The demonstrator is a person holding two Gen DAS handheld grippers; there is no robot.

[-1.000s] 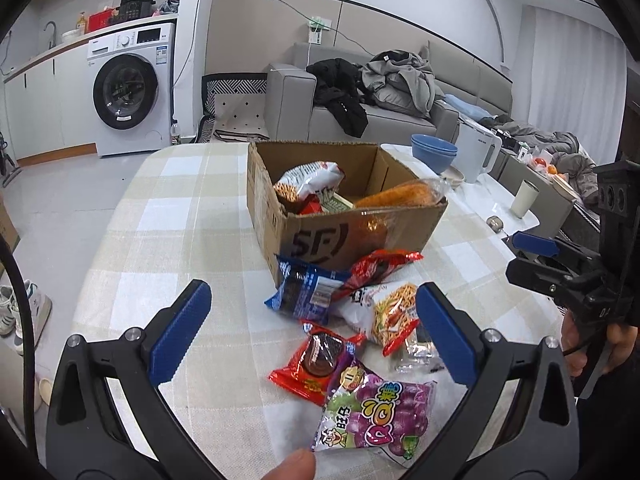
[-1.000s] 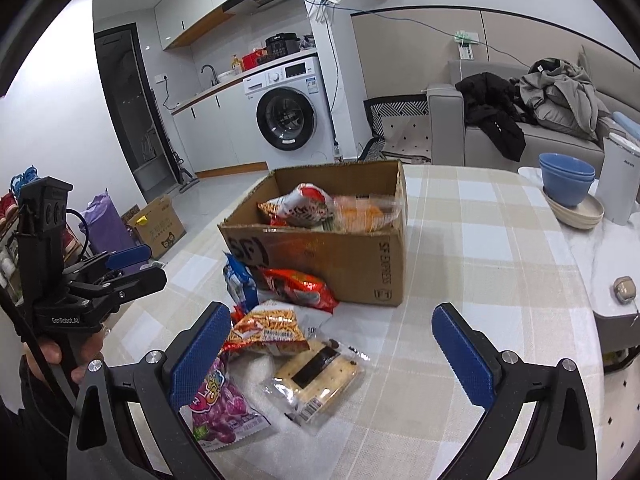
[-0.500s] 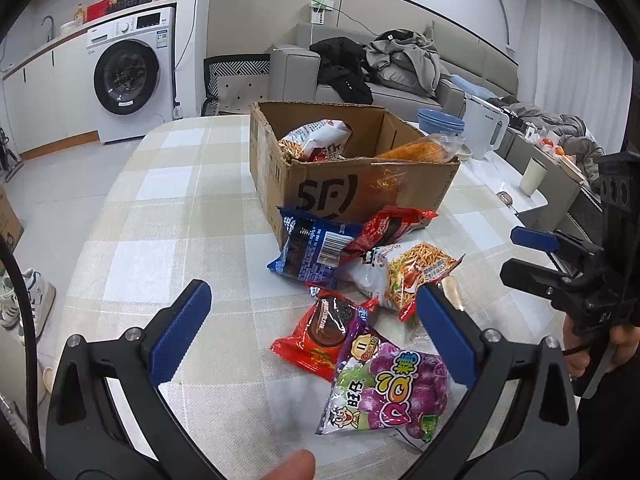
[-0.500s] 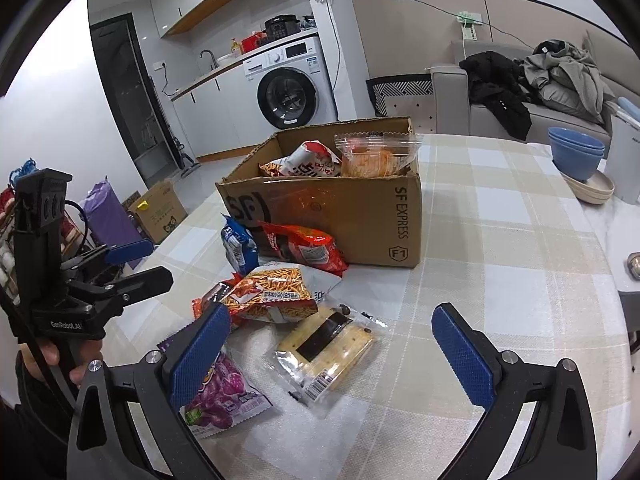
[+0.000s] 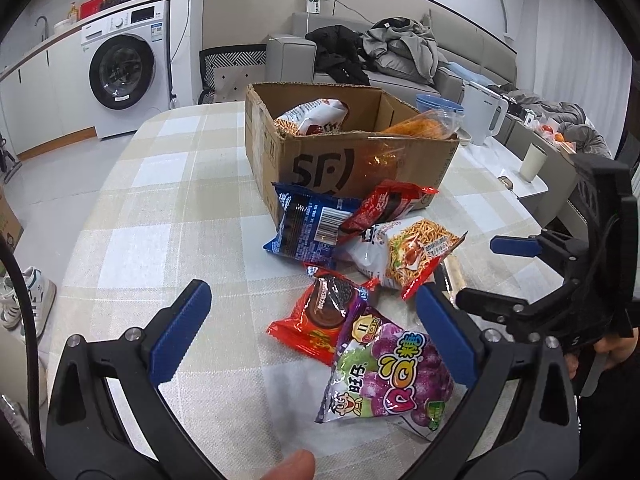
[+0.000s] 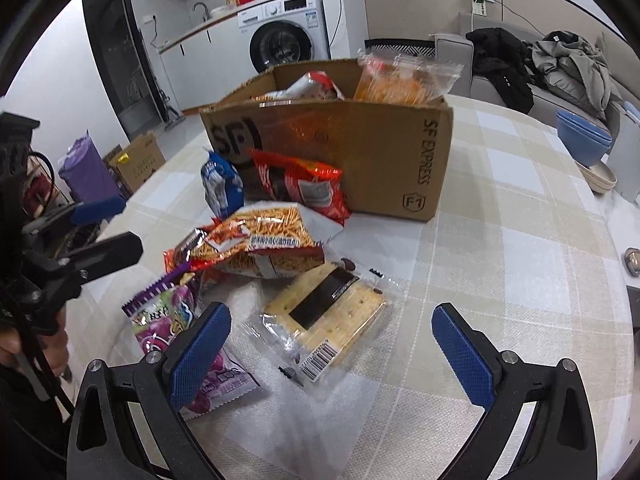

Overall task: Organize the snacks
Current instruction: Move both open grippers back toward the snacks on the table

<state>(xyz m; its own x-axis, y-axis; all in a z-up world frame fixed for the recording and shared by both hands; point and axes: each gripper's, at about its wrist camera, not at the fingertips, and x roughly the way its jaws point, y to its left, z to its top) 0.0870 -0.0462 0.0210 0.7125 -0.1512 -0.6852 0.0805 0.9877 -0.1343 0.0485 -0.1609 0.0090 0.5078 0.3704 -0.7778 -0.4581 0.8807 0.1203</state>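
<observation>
Snacks lie loose on the checked tablecloth [image 5: 168,216]: nearest the left gripper [image 5: 312,332], jaws spread wide and empty, is the purple candy bag [image 5: 388,376]. The right gripper [image 6: 332,344], also wide apart and empty, hovers over the cracker pack [image 6: 328,316]. Behind come the noodle-snack bag [image 6: 264,236], then the cardboard box [image 5: 360,160] with two bags inside.

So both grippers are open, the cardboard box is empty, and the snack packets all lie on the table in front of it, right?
Not quite: the box is not empty. The left wrist view shows a noodle-snack bag and an orange packet inside it. The rest holds: both grippers, left and right, are open, with other packets in front.
</observation>
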